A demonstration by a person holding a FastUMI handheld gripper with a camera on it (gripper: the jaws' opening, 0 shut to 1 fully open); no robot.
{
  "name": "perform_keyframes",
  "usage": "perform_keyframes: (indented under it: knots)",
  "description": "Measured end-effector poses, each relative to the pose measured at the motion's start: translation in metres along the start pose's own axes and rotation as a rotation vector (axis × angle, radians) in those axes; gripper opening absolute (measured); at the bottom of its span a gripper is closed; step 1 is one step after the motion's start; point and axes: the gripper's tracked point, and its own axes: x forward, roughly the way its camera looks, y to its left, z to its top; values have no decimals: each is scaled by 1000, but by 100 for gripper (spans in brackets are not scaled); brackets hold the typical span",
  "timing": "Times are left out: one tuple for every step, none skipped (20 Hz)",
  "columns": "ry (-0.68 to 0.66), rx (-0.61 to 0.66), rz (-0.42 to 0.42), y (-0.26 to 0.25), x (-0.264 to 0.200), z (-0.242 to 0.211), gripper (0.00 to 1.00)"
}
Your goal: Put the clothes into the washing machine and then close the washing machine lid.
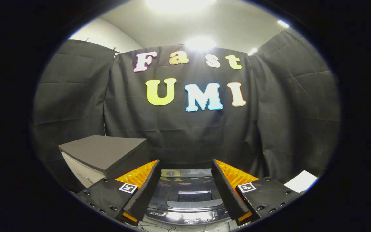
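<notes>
Tongs [185, 180] spread wide, holding nothing, above the washing machine [185, 206].
The glossy lid [187, 193] lies shut between and below the fingers; a grey-topped box [105, 154] stands near, left; open room ahead to the wall.

Down between my fingers a sliver of pale surface [179, 228] shows, faint dark lines running across it. The washing machine [185, 199] sits right on it, glossy lid [188, 190] down flat, control strip facing me. My gripper [185, 166] hangs above with its fingers spread wide, touching nothing. Off to the left stands a grey-topped box [101, 151]; I can't tell what it rests on. To the right lies a flat white sheet [301, 181], its support hidden.
</notes>
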Motion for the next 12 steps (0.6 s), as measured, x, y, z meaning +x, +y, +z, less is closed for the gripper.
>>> perform_keyframes:
  knots:
    - [-5,-6,3,1,-8,3,97]
    - [-12,-9,6,3,-16,5,97]
    - [-16,-11,7,4,-24,7,97]
    - [-17,-13,8,5,-31,6,97]
    - [-19,-13,8,5,-38,6,97]
    - [-21,-12,11,6,-47,6,97]
    - [-25,-11,8,6,-53,6,97]
    - [-27,-11,4,4,-59,6,97]
    - [-24,-5,1,3,-64,5,97]
    - [-26,2,1,3,-69,5,97]
    - [-30,5,-2,1,-73,7,97]
    - [-31,2,-3,1,-77,7,97]
